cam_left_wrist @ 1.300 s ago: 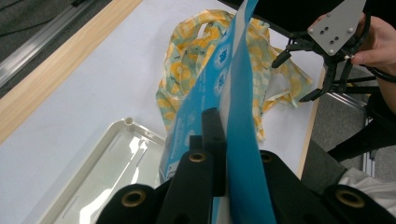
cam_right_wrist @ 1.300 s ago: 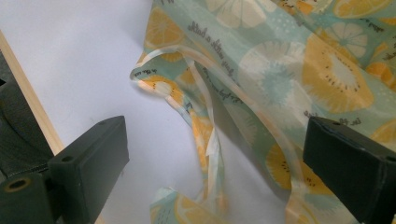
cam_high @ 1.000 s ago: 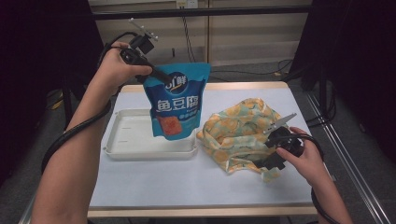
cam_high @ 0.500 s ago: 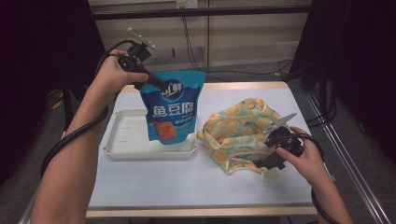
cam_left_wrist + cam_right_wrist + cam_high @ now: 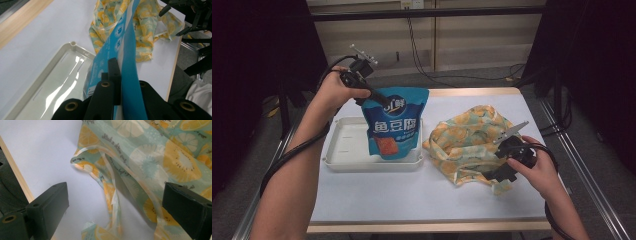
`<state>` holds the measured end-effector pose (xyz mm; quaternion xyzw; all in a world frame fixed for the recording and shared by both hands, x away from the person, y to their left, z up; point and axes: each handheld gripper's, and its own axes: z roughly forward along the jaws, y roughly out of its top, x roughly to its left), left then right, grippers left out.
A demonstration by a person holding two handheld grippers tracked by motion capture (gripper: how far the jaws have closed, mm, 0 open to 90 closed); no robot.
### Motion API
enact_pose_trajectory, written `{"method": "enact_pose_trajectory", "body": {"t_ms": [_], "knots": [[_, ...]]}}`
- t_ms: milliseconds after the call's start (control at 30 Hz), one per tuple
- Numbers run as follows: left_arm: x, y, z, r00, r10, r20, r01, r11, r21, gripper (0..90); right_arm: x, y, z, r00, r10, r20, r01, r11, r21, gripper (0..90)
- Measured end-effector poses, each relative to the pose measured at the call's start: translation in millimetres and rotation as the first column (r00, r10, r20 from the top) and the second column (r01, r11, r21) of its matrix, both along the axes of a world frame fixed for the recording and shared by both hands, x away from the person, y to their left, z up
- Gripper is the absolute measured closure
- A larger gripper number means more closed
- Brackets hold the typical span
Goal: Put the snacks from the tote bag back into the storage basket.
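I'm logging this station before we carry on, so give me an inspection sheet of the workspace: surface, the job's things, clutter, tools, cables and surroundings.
Surface: white tabletop with a light wooden edge.
Job's things: blue printed snack pouch hanging upright, its bottom in the shallow white plastic tray; crumpled yellow-and-teal citrus-print plastic bag lying right of the tray.
Clutter: nothing seen.
Tools: left tool shut on the pouch's top edge; right tool open, jaws wide apart over the bag's edge near the table's rim.
Cables: black cable trailing along the left forearm; more black cables on the floor behind the table.
Surroundings: dark curtains at both sides, pale panels behind.
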<state>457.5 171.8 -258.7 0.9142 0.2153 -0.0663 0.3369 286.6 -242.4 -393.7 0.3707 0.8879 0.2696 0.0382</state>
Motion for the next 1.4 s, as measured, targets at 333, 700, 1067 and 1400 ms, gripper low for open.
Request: {"method": "enact_pose_trajectory", "body": {"t_ms": [333, 700, 1067, 1400], "knots": [[-0.3, 1.3, -10.0, 0.9994, -0.034, -0.009, 0.034, 0.999, -0.028, 90.0, 0.8, 1.6, -1.1, 1.0, 0.008, -0.003, -0.008, 1.0, -0.002, 6.1], [-4.6, 9.7, -14.3, 0.9991, -0.04, -0.011, 0.04, 0.9989, -0.027, 90.0, -0.3, 2.4, -1.4, 1.0, 0.006, -0.006, -0.006, 1.0, -0.005, 6.1], [-7.1, 18.1, -17.2, 0.9994, -0.031, -0.012, 0.031, 0.9993, -0.022, 90.0, 0.7, 3.1, -2.8, 0.9999, 0.006, -0.011, -0.006, 1.0, -0.005, 6.1], [-12.3, 24.9, -17.2, 0.9999, -0.008, 0.014, 0.008, 0.9998, 0.019, 74.9, 2.3, 5.7, -1.6, 0.9999, 0.013, -0.007, -0.013, 1.0, -0.006, 6.1]]}}
